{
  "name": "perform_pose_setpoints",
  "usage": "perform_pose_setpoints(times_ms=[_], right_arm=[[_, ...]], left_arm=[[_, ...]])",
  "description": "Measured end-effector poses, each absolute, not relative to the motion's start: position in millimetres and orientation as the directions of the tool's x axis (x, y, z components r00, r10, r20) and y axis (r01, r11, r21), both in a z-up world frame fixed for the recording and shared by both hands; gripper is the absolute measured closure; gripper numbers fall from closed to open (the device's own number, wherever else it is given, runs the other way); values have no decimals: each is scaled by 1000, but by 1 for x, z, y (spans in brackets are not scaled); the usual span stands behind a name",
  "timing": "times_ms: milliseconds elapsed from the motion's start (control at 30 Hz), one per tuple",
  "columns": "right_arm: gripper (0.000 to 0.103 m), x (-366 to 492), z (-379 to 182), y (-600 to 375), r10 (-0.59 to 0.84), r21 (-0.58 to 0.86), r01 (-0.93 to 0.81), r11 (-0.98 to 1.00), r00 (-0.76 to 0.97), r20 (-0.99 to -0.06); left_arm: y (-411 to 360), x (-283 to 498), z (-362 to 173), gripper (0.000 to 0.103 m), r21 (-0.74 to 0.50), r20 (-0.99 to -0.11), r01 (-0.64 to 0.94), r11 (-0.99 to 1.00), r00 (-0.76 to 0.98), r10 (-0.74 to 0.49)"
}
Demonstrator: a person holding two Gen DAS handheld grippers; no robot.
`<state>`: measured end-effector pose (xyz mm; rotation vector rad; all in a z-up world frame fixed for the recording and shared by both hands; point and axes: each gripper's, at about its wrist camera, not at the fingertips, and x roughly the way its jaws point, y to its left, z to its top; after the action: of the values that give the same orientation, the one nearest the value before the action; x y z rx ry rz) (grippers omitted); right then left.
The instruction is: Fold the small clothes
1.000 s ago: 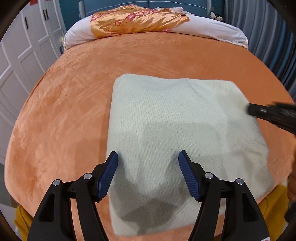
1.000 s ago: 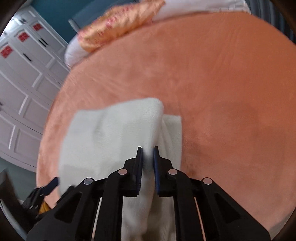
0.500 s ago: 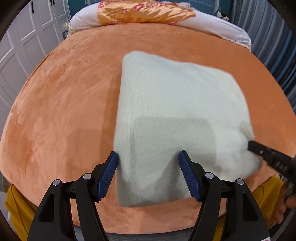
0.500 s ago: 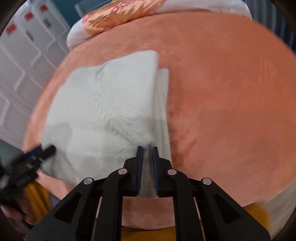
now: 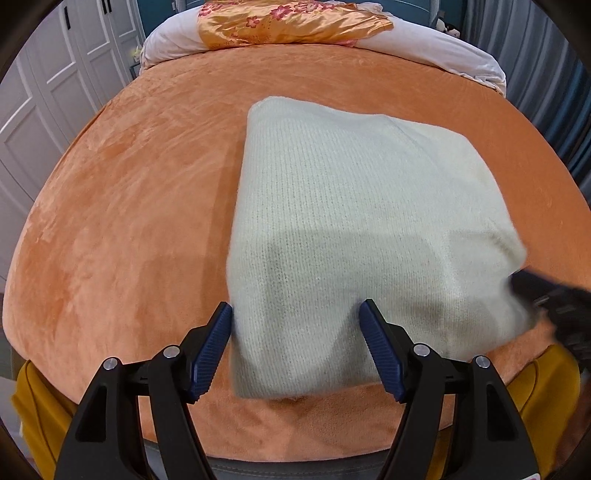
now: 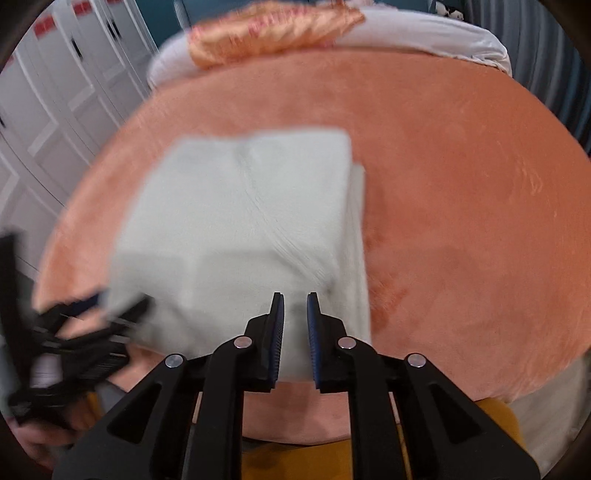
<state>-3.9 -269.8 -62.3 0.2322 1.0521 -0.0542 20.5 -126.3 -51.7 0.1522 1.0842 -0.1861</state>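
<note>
Over sweater (image 5: pixel 354 229): left gripper (image 5: pixel 295 332) jaws wide; right gripper (image 6: pixel 295 317) apparently slightly parted.

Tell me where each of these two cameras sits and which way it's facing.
Left wrist: on the left tongs, looking along open blue fingers over the cream knit garment toward the pillows; right tongs show at right.
Right wrist: on the right tongs, slightly parted over the garment's near right edge; left tongs blur at left.
Shared: garment, orange bedspread, pillows, white wardrobe.
</note>
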Motion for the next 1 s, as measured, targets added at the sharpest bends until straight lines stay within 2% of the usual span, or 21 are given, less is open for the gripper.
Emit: perform_pose_setpoints(times_ms=[67,133,233,300,333,567,633,700,767,900,1000], right_arm=[[96,0,-82,-270,81,170,153,973,465,-881],[96,-2,-78,-270,89,185,160,970,473,-876],[86,-9,-62,-275,107,219,173,960,498,-860],[50,-17,-50,-285,110,257,205,944,540,-834],[44,-20,-46,-292,113,281,220,934,565,-818],[31,-1,-69,-309,196,374,256,891,527,-827],[29,11,-82,-305,224,388,255,886,498,-838],[21,16,-95,-301,233,392,267,880,477,-848],[16,15,-102,-302,240,405,278,871,478,-845],[13,16,-112,-309,302,483,305,821,487,-820],[12,20,-113,-311,326,510,293,809,497,-804]], left_arm=[[-127,20,-52,34,35,-891,225,974,448,-71],[-127,18,-51,32,35,-894,232,972,443,-73],[-120,18,-45,29,-30,-898,226,974,422,-126],[-111,22,-36,23,-134,-883,206,969,418,-211],[-107,24,-35,18,-162,-879,192,968,418,-230],[-87,57,-37,17,-263,-880,48,964,398,-260],[-89,63,-41,17,-250,-886,45,967,391,-247],[-96,70,-48,17,-224,-897,64,972,376,-231],[-102,72,-52,16,-222,-899,81,972,368,-236],[-113,79,-62,6,-199,-901,89,976,375,-217],[-119,83,-65,5,-188,-898,95,978,387,-210]])
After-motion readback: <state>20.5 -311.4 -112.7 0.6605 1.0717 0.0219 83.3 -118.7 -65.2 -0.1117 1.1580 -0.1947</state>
